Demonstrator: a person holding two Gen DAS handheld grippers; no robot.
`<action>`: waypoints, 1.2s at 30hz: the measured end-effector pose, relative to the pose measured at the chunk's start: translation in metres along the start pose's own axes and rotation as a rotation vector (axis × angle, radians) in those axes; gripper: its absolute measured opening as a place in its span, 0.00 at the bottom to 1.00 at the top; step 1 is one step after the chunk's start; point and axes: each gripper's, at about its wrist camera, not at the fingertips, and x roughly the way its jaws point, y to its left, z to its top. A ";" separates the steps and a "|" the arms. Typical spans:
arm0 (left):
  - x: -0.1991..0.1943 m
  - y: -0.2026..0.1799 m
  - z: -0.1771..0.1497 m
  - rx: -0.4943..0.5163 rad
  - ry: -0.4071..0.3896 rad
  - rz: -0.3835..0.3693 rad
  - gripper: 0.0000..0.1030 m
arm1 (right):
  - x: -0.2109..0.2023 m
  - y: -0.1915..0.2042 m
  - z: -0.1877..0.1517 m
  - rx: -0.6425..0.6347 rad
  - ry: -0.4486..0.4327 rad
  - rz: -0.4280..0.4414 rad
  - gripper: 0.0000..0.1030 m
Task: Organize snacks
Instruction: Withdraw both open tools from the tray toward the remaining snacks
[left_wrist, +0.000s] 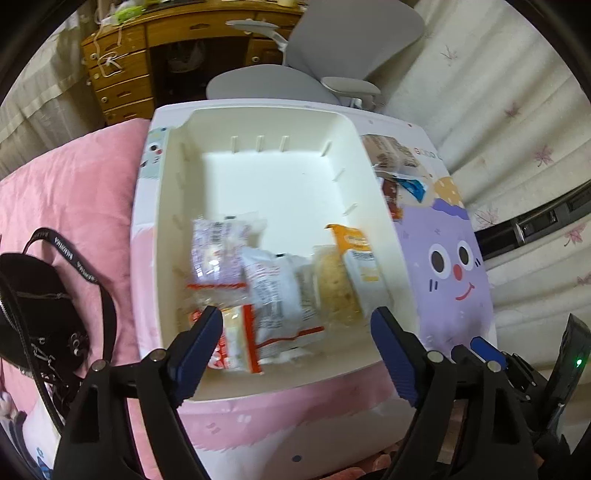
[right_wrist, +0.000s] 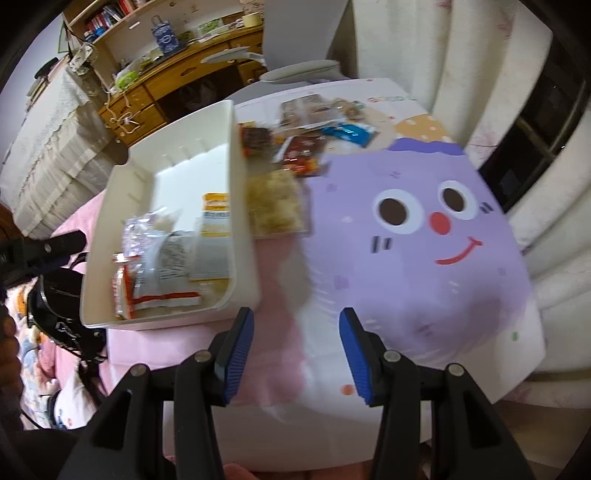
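Note:
A white plastic bin sits on a small table with a purple cartoon face. Several snack packets lie in its near end. My left gripper is open and empty over the bin's near edge. My right gripper is open and empty above the table's front, right of the bin. Loose snacks lie on the table right of and beyond the bin: a clear pack of pale crackers, a red packet, a blue packet and a brown packet.
A pink blanket and a black bag lie left of the table. A grey office chair and a wooden desk stand beyond it. Pale curtains hang on the right.

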 end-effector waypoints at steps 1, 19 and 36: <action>0.001 -0.007 0.003 0.013 -0.003 0.007 0.81 | -0.002 -0.004 0.000 -0.005 -0.012 -0.017 0.47; 0.048 -0.111 0.087 0.070 0.158 0.145 0.86 | 0.012 -0.052 0.062 -0.260 -0.128 -0.027 0.60; 0.144 -0.166 0.202 -0.039 0.209 0.155 0.90 | 0.094 -0.078 0.151 -0.564 -0.306 -0.030 0.60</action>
